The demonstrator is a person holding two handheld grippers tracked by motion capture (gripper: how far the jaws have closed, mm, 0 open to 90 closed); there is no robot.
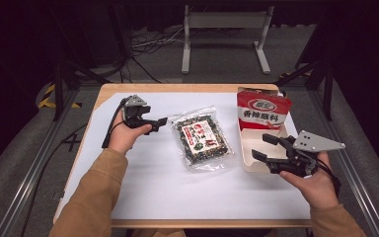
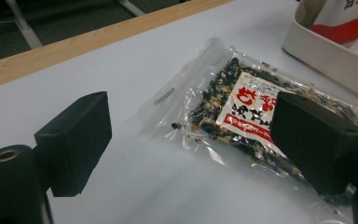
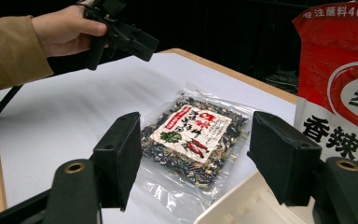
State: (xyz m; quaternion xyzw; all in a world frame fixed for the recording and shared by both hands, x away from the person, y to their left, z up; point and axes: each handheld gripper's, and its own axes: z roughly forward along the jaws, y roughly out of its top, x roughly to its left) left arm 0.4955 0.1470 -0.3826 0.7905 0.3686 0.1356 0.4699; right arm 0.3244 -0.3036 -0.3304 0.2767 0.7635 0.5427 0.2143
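Note:
A clear bag of dark dried spice mix (image 1: 202, 138) (image 2: 247, 112) (image 3: 193, 135) with a red and white label lies flat mid-table. My left gripper (image 1: 160, 121) (image 2: 191, 140) (image 3: 130, 39) hovers just left of the bag's upper corner, open, with nothing between its jaws. My right gripper (image 1: 261, 148) (image 3: 196, 158) is held to the right of the bag, over the near part of a white tray (image 1: 249, 148) (image 2: 326, 56) (image 3: 242, 205). It is open and holds nothing. A red pouch (image 1: 262, 109) (image 2: 349, 18) (image 3: 340, 84) stands upright in the tray's far end.
A white sheet (image 1: 148, 182) covers most of the wooden table (image 1: 177, 88). Beyond the table's far edge are a white metal stand (image 1: 224, 22) and cables on the floor. Metal rails run along both sides of the table.

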